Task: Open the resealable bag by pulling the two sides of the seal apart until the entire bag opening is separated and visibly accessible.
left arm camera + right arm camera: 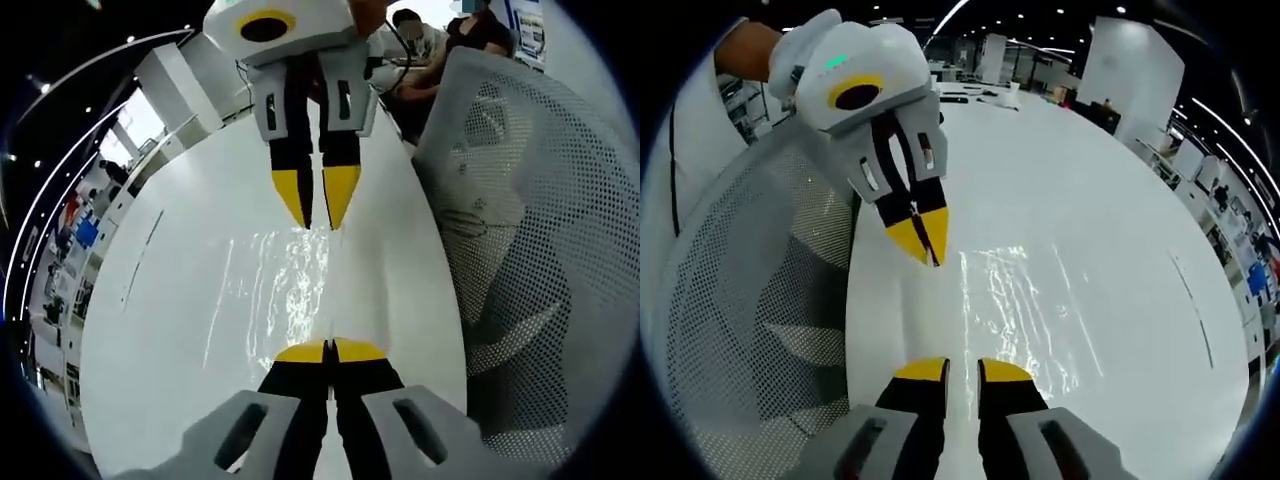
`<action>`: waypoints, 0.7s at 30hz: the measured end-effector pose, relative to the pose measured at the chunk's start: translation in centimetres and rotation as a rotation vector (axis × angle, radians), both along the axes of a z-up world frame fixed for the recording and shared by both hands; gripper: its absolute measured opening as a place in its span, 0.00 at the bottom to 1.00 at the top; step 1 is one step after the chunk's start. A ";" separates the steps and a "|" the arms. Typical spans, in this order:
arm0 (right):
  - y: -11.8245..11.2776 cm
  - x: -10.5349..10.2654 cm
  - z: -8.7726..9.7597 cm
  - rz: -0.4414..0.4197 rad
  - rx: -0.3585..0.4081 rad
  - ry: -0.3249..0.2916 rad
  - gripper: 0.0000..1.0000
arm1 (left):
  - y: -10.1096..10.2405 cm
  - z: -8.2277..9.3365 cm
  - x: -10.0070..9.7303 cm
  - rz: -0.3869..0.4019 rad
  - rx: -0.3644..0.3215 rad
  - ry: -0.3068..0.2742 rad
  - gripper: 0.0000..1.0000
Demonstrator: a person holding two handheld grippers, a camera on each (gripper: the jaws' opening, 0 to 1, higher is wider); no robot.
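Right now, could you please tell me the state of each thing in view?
Bag: lying flat, no opening visible.
Left gripper: jaws shut at the bag's edge; grip unclear.
Right gripper: jaws slightly apart, at the bag's other edge.
Chair: empty.

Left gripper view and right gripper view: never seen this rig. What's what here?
No robot: a person holds a two-jaw tool in each hand, each with its own fisheye camera. In each view, the yellow-tipped jaws at the bottom are that camera's own and the tool at the top is the other one. The left gripper has its jaws shut; the right gripper has its jaws apart. Between them a clear resealable bag lies flat on the white table. Whether either grips it is unclear. A mesh chair stands alongside.
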State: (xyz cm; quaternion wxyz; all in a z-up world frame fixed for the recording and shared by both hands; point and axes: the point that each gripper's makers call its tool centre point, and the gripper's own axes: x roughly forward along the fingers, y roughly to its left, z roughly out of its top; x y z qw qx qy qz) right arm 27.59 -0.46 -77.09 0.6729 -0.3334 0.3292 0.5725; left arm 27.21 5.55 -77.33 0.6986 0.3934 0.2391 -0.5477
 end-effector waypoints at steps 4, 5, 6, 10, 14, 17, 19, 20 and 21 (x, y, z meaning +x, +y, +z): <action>0.8 -0.3 -0.5 0.002 0.003 0.017 0.06 | -0.2 0.3 0.2 -0.010 -0.004 -0.013 0.00; 1.0 -0.3 -0.6 0.007 0.001 0.015 0.06 | -0.2 0.2 0.1 -0.013 -0.003 -0.015 0.00; 1.2 -0.4 -0.8 0.011 -0.006 0.012 0.05 | -0.2 0.2 0.1 -0.013 -0.003 -0.013 0.00; 1.3 -0.7 -1.1 0.024 -0.013 0.020 0.03 | -0.2 0.0 0.0 -0.014 0.001 -0.013 0.00; 1.3 -0.6 -1.2 0.026 -0.015 0.016 0.01 | -0.2 0.1 0.0 -0.014 -0.001 -0.014 0.00; 1.3 -0.5 -1.2 0.030 -0.022 0.015 0.00 | -0.2 0.2 0.1 -0.012 -0.005 -0.015 0.00; 1.3 -0.5 -1.3 0.039 -0.028 0.008 0.00 | -0.2 0.2 0.1 -0.013 -0.004 -0.016 0.00; 1.3 -0.4 -1.3 0.043 -0.031 0.005 0.00 | -0.2 0.2 0.0 -0.014 -0.002 -0.014 0.00; 1.3 -0.5 -1.4 0.041 -0.033 0.004 0.00 | -0.2 0.2 0.0 -0.011 -0.001 -0.010 0.00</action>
